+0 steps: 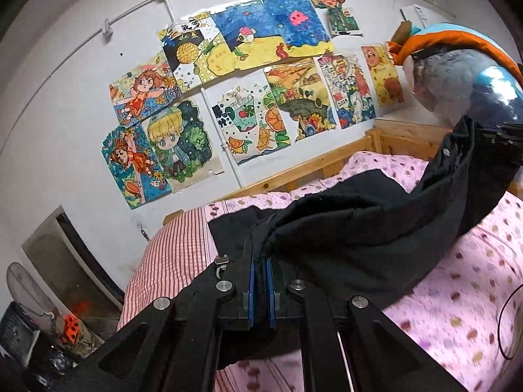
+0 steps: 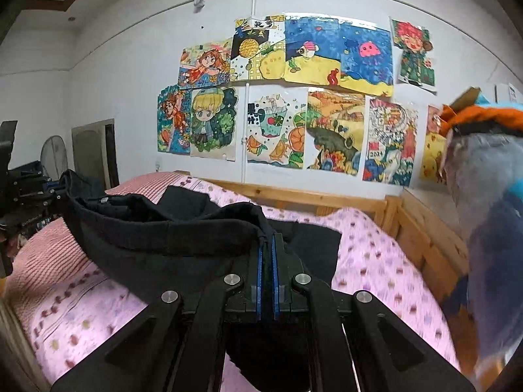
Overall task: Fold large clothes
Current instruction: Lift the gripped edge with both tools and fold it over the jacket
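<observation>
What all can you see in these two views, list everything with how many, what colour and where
black garment: one, black, lifted over the bed, stretched between both grippers
bedsheet: one, pink with coloured spots, on the bed
striped cover: one, red and white, far left end of the bed
bed frame: one, light wood, along the wall
drawings: about a dozen, multicoloured, stuck on the white wall
plush toy: one, grey, blue and orange, right edge
fan: one, grey, by the doorway at left
left gripper: one, black with blue pads, shut on the garment's edge
right gripper: one, black with blue pads, shut on the garment's edge
</observation>
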